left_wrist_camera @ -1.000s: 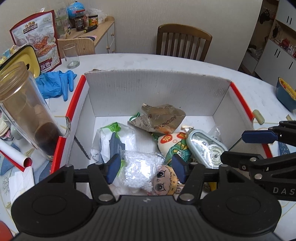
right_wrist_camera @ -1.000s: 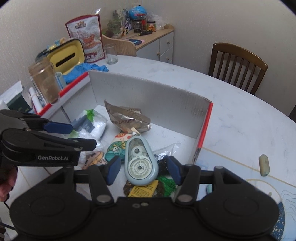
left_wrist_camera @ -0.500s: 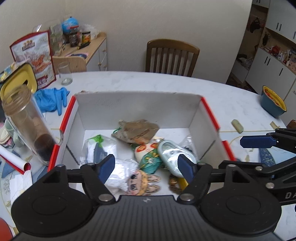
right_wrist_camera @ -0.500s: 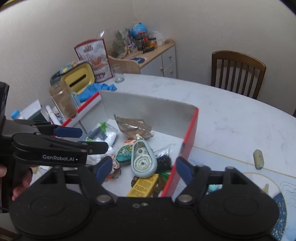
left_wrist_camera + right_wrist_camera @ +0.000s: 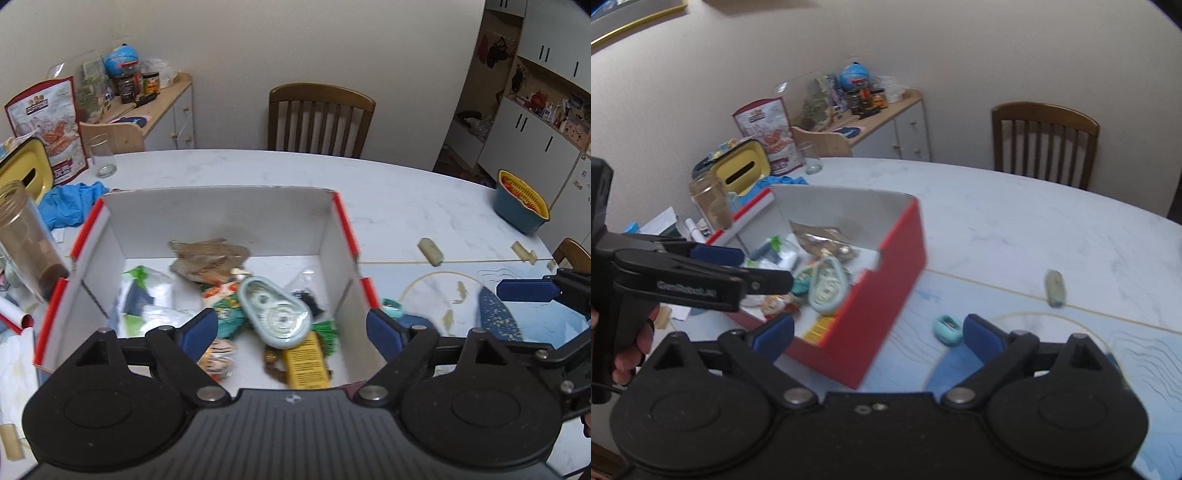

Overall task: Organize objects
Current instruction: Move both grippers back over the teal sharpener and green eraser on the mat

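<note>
since the earlier frames both grippers have pulled back and up from the box, so more of the room and tabletop shows, and their fingers stand far wider; the pale blue tape dispenser that sat between the right fingers now lies in the box, clear of them.

left wrist view: the left gripper point(image 5: 291, 328) hangs over the near edge of the red and white box point(image 5: 218, 206), its fingers point(image 5: 195, 326) spread and opening, pinching nothing. inside the box lie the tape dispenser point(image 5: 275, 315), a brown foil packet point(image 5: 207, 254) toward the far wall, a yellow carton point(image 5: 304, 356) near the front, and white and green bags point(image 5: 144, 299) at the left. to the right, the right gripper's blue fingertip point(image 5: 524, 290) reaches in above the tabletop point(image 5: 406, 206). a clear jar point(image 5: 26, 240) stands left of the box, blue gloves point(image 5: 66, 206) behind it, and a blue and yellow basket point(image 5: 521, 206) sits far right.

right wrist view: the right gripper point(image 5: 879, 336) hovers off the box's point(image 5: 886, 280) red right side, fingers point(image 5: 982, 336) spread and opening with nothing between them. a small teal object point(image 5: 947, 329) lies on the tabletop point(image 5: 1015, 221) just beside the right fingertip, a pale cylinder point(image 5: 1054, 288) farther right. the left gripper point(image 5: 738, 269), held by a hand point(image 5: 631, 350), reaches over the box from the left. a wooden chair point(image 5: 1045, 144) stands beyond.
</note>
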`<state>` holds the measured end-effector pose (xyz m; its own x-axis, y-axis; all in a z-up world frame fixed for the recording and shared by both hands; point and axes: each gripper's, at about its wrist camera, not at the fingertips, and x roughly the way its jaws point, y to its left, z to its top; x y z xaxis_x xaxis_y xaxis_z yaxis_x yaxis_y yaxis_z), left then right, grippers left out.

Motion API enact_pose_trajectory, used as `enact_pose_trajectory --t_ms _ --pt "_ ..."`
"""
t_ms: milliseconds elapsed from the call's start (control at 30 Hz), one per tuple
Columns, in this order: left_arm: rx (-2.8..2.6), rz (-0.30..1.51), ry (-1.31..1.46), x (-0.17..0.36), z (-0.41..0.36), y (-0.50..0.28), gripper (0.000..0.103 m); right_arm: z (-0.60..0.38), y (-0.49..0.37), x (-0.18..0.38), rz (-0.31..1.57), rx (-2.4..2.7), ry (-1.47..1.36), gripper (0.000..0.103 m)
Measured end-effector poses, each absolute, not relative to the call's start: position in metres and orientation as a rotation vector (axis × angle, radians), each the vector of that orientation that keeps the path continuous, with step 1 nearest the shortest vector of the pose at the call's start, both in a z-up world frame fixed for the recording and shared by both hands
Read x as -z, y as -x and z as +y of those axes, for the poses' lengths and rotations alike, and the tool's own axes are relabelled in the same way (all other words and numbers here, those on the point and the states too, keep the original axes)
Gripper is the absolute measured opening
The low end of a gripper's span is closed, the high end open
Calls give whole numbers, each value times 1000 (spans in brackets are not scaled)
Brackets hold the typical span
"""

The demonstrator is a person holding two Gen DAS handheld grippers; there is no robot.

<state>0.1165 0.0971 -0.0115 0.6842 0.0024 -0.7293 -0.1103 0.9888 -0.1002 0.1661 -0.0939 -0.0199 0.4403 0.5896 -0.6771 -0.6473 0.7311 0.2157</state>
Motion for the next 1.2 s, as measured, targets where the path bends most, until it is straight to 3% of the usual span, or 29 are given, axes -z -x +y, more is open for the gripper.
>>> enact_pose_trajectory --t_ms 367,1200 --pt "-17 772 132 9 32 -132 103 -164 -193 28 827 -655 34 98" --pt "-124 768 125 60 -92 -191 103 -235 -279 60 852 -559 67 94"
